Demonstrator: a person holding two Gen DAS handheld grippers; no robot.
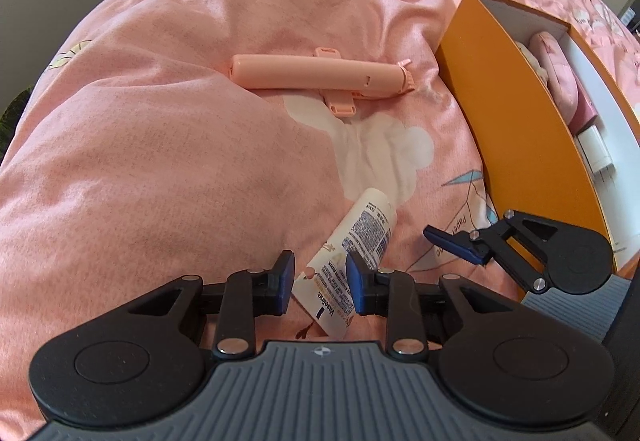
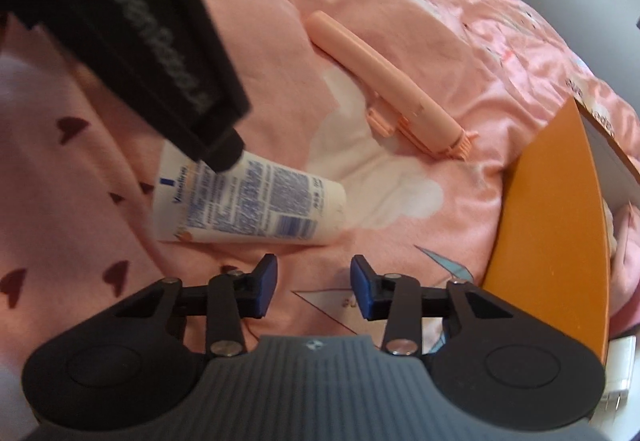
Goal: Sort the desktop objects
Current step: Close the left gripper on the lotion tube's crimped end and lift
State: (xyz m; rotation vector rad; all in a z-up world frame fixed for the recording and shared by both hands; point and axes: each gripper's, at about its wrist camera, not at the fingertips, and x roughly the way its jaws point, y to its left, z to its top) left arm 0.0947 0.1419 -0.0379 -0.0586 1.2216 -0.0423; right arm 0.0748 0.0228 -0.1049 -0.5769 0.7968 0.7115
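A white squeezable Vaseline tube with blue print [image 1: 352,253] lies on the pink patterned duvet [image 1: 160,161] of the bed, low in the centre of the left wrist frame. The left gripper [image 1: 320,279] straddles the tube's flat end, one blue pad on each side; whether the pads press on it cannot be told. In the right wrist frame the right gripper [image 2: 313,287] hangs just below the tube with its pads apart and nothing between them. A long peach-pink plastic stick with fold-out clips [image 1: 320,79] lies further up. An orange cardboard box [image 1: 520,145] at the right edge holds a pink pouch [image 1: 554,77].
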